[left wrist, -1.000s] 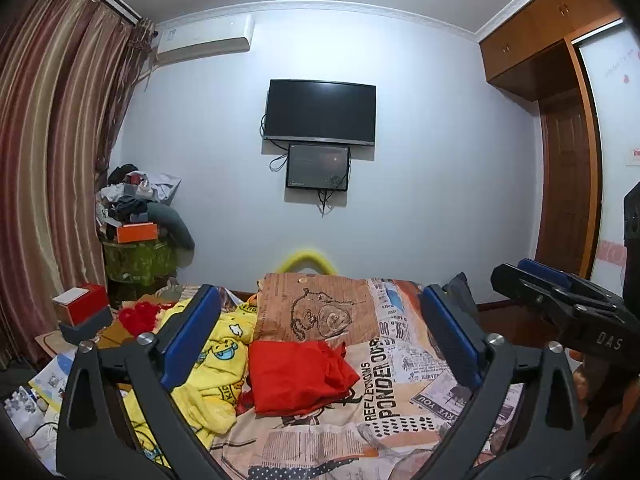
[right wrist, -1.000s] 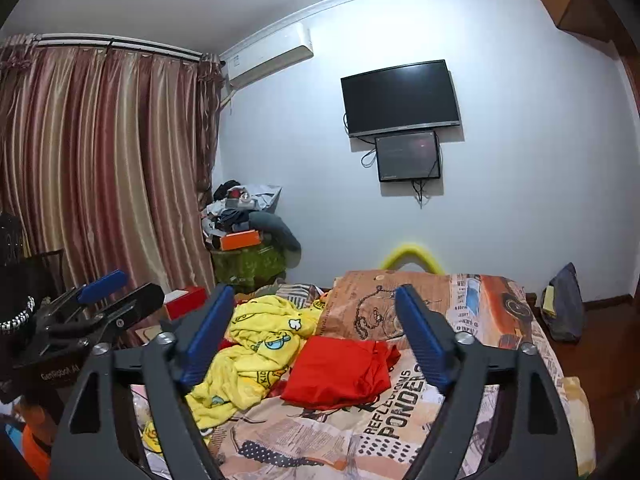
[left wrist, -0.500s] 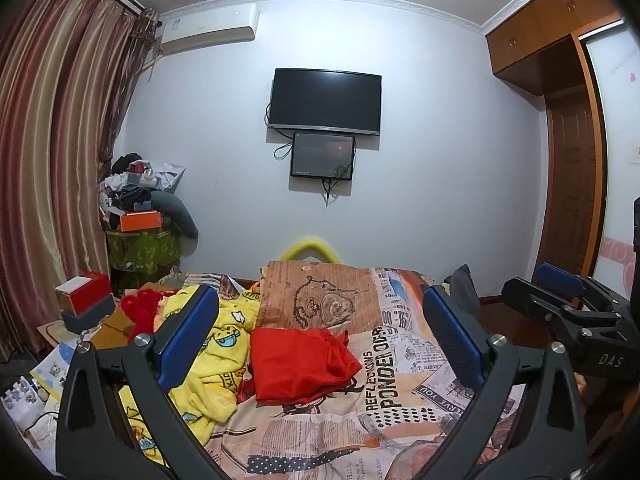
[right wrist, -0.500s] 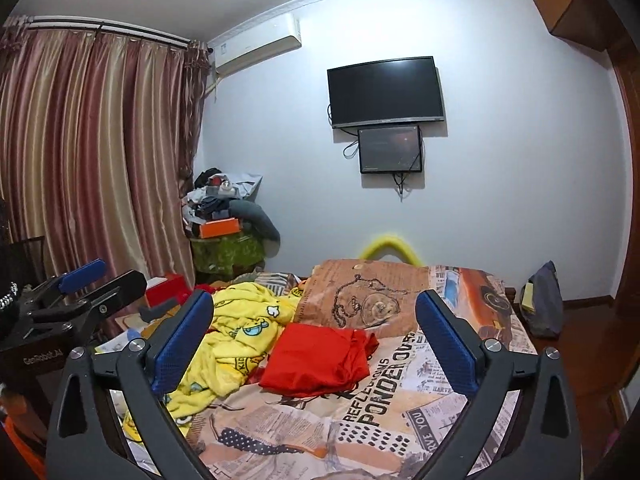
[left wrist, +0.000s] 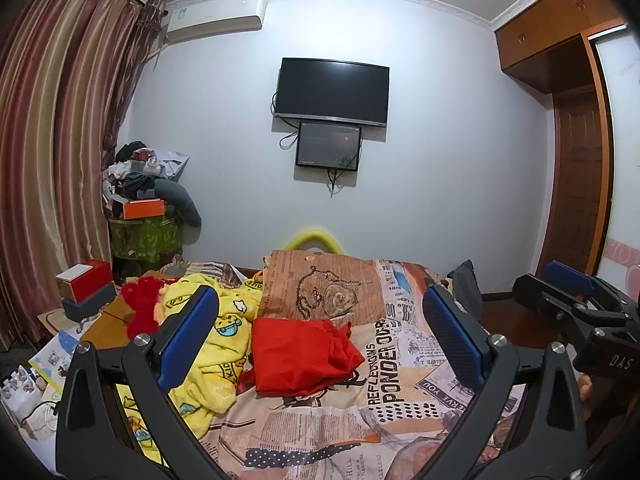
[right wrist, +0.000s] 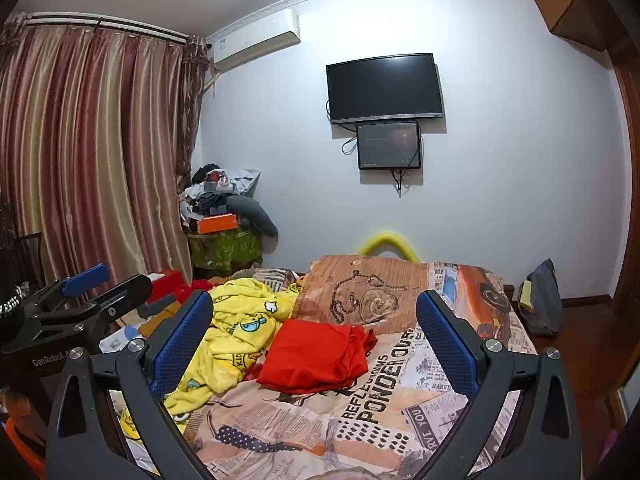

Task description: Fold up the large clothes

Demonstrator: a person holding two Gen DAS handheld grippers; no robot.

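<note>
Bedroom, folding | both grippers' fingers spread, empty | red garment [left wrist: 304, 354] mid-frame on bed [left wrist: 400, 420], ahead between left gripper [left wrist: 320, 334] and right gripper [right wrist: 316, 336] | neither nearer.

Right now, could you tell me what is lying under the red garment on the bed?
The red garment rests on the newspaper-print bedspread, its left edge against the yellow cartoon blanket. Anything beneath it is covered.

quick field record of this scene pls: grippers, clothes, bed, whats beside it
left gripper: open, holding nothing
right gripper: open, holding nothing
red garment: lies folded on the bed
yellow cartoon garment: crumpled, beside the red one
bedspread: newspaper print
beside bed: red box, cluttered pile
wall: television
</note>
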